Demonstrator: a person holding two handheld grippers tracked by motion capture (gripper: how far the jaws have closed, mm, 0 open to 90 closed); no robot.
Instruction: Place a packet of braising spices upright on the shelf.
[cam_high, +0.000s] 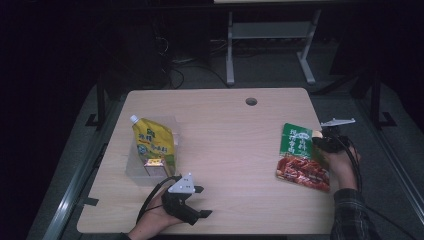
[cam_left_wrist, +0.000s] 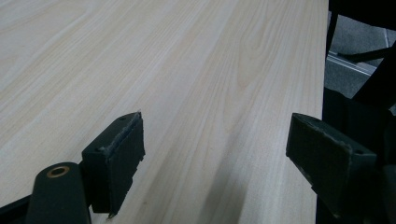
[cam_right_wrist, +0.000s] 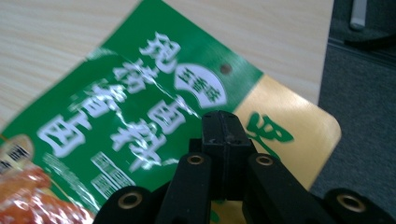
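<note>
Black jaws of the right gripper (cam_right_wrist: 223, 140) press together on the edge of a green-and-red snack packet (cam_right_wrist: 135, 116), seen close in the right gripper view, with no gap left between the pads. From the high view, that packet (cam_high: 301, 156) sits at the right side of the wooden table (cam_high: 230, 130), its near-right edge in the right gripper's (cam_high: 324, 143) pinch and most of it apparently resting on the tabletop, though whether any of it is lifted cannot be told. Across the table, the left gripper (cam_high: 201, 201) rests near the front edge with its jaws spread wide and nothing between them; the left gripper view looks along bare wood grain (cam_left_wrist: 196, 79). A yellow spouted pouch (cam_high: 153, 145) stands in a clear open box (cam_high: 169, 125) at the left, well apart from the packet. By the look of things, the pouch is already packed and the packet has been grasped but not yet carried over, leaving the transfer and release to come. A round cable hole (cam_high: 251, 101) marks the table's far edge; beyond it lie dim grey floor, loose cables and the legs of a metal stand (cam_high: 270, 45).
</note>
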